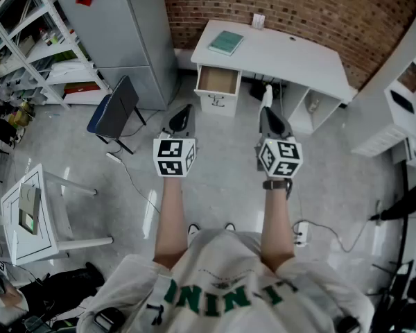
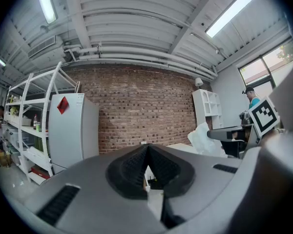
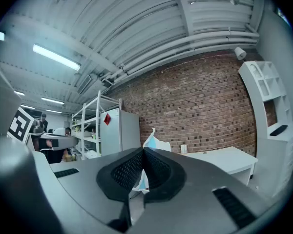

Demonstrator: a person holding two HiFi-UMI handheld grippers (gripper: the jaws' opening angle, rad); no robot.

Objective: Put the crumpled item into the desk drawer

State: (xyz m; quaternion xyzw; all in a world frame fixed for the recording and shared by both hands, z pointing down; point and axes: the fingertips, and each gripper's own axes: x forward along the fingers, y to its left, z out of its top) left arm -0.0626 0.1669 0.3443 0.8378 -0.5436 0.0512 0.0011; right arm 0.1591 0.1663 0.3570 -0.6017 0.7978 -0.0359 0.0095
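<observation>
A white and pale-blue crumpled item (image 3: pixel 153 141) sticks up from between the jaws of my right gripper (image 3: pixel 143 154), which is shut on it. In the head view that gripper (image 1: pixel 266 108) hangs in the air over the floor, short of the white desk (image 1: pixel 291 57), with the crumpled item (image 1: pixel 267 94) at its tip. The desk drawer (image 1: pixel 218 80) at the desk's left end stands pulled open and looks bare inside. My left gripper (image 1: pixel 184 111) is level with the right one, shut, with nothing between its jaws. From the left gripper view the crumpled item (image 2: pixel 204 139) shows at the right.
A green book (image 1: pixel 226 43) and a small cup (image 1: pixel 258 21) lie on the desk. A blue chair (image 1: pixel 115 109) stands left of the drawer, beside a grey cabinet (image 1: pixel 121 26). Metal shelves (image 1: pixel 28 47) line the left; a small white table (image 1: pixel 28 217) stands at lower left. Cables run across the floor.
</observation>
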